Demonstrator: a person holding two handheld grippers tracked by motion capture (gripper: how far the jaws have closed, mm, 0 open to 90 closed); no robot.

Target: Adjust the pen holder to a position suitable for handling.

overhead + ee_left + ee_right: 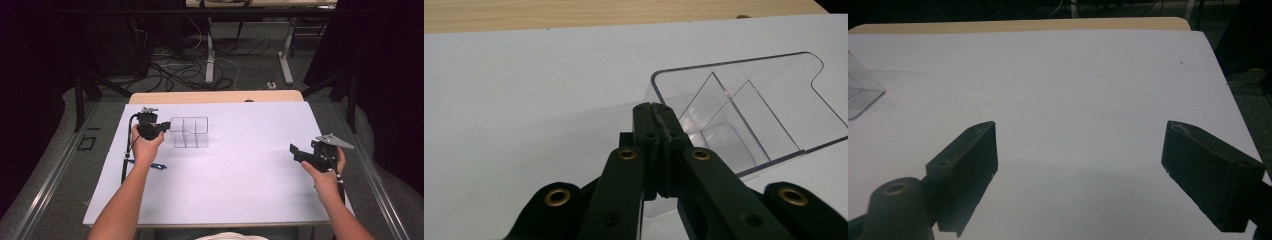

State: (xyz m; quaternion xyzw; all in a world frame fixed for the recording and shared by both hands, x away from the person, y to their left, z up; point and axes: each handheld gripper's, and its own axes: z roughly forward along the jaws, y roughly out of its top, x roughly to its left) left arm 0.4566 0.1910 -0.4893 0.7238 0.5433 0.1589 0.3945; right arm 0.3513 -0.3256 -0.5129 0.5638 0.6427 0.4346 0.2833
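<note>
A clear plastic organiser [190,132] with inner dividers stands on the white table top [240,175], left of the middle. My left gripper [168,126] reaches its left wall from the left. In the left gripper view the black jaws [655,112] are pressed together over the organiser's [749,100] near wall edge, so the grip is shut on it. My right gripper [296,151] hovers over the table's right side, far from the organiser. In the right gripper view it [1080,155] stands open with bare white surface between its pads.
A small blue object [159,166] lies on the table just beside the left forearm. A wooden strip [215,96] runs along the far edge. Beyond it are table legs and loose cables [200,70] on the floor. The organiser's corner [860,92] shows at the right gripper view's left edge.
</note>
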